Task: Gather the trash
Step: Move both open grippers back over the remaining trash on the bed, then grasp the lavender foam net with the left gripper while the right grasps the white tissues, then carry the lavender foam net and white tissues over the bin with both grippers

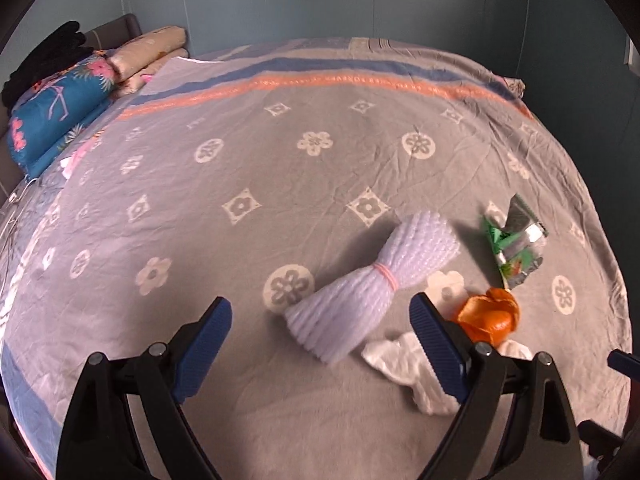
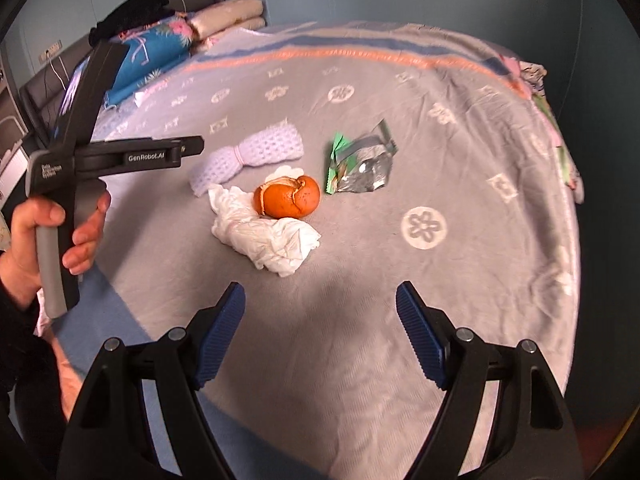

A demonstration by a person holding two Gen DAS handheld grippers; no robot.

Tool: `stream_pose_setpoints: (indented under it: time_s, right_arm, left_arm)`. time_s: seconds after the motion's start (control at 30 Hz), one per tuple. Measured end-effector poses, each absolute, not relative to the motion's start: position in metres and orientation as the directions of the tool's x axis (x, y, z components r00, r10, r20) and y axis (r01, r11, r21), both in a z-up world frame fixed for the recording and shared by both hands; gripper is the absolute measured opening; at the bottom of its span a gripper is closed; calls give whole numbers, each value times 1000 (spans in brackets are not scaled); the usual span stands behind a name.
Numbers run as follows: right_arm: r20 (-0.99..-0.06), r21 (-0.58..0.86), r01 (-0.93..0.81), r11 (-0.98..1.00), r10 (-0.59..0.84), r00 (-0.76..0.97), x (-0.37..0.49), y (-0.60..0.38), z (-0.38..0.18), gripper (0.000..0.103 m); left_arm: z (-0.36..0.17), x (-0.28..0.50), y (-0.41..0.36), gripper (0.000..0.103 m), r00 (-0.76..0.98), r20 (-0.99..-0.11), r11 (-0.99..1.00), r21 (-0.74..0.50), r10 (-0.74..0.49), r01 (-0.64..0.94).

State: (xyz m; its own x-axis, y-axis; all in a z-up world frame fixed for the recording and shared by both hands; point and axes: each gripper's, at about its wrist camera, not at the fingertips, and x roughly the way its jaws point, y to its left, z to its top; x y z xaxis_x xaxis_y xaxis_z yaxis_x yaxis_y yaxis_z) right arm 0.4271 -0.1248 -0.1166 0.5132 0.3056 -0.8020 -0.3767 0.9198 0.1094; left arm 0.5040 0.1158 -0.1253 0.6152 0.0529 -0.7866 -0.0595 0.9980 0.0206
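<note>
- Trash, four pieces, lies in one loose cluster on the bed (image 1: 280, 152), on the grey flower-patterned cover: a white foam net sleeve (image 1: 360, 288) cinched at its waist by a pink band, an orange peel (image 1: 490, 314), a crumpled white tissue (image 1: 400, 360) and a torn green-and-silver wrapper (image 1: 516, 240).
- Grouping: peel touches tissue, and the sleeve lies just beside both; the wrapper sits a little apart, on the far side of the peel. You can probably clear the cluster from one stance.
- Left tool (image 1: 320, 320): fingers spread wide and empty, hovering low with the near end of the foam sleeve between the blue pads. Judged from this, the sleeve is your left hand's first pick; the banded waist offers the narrowest, firmest bite.
- Right tool (image 2: 320, 316): also spread and empty, held back from the cluster and aimed toward the tissue (image 2: 264, 232) and peel (image 2: 288, 196).
- Left hand (image 2: 52, 232) shows in the right view gripping its handle.
- Folded bedding (image 1: 60, 112) is stacked at the headboard, well apart from the trash.
- No bin or bag is visible in either view.
</note>
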Motion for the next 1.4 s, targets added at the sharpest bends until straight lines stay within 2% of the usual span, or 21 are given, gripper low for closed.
stream_pose_setpoints:
  time_s: [0.1,0.3,0.4,0.5,0.57,0.67,0.7,0.77,0.83,0.87,0.93,1.1,1.4]
  right_arm:
    - [-814,137,-375,917,320,485,442,-119,-130,75]
    - [-821,155,-392,907,339,460,466,-102,-151,75]
    - [-826,167,-406,899,352,440,473,-94,-158,75]
    - [-824,155,-431,889,357,440,483,-83,-166,75]
    - [-828,153,-441,884,358,432,488,-77,-171,75]
    - [-827,150,-452,879,362,430,494,-70,-174,74]
    - [-827,143,-459,877,360,432,495,-67,-174,72]
    - [-830,136,-476,869,362,425,494,-62,-175,62]
    - [-832,131,-497,858,367,416,492,-56,-173,46]
    - [-833,127,-502,855,367,414,490,-55,-173,41]
    - [-835,114,-515,849,363,413,485,-51,-171,24]
    - [-849,126,-501,856,354,392,481,-51,-169,16]
    - [-865,177,-465,867,363,348,454,-85,-151,15]
  left_arm:
    - [-134,515,111,87,609,-793,1000,5,20,-27]
    - [-158,540,101,87,579,-815,998,56,38,14]
    - [-167,548,105,84,566,-824,1000,23,12,11]
    - [-176,556,111,74,552,-834,1000,-22,-23,8]
    - [-182,561,113,63,545,-838,1000,-26,-26,8]
    - [-187,564,118,58,549,-835,999,-43,-38,3]
    - [-187,565,119,55,552,-833,999,-43,-38,4]
    - [-186,566,119,42,556,-830,999,-41,-39,9]
    - [-185,567,120,33,556,-830,999,-47,-45,10]
    - [-184,567,121,30,557,-830,999,-49,-44,6]
    - [-183,566,122,27,557,-829,999,-51,-45,4]
    - [-179,560,125,26,555,-829,997,-71,-60,3]
    - [-160,533,122,26,566,-817,993,-119,-107,16]
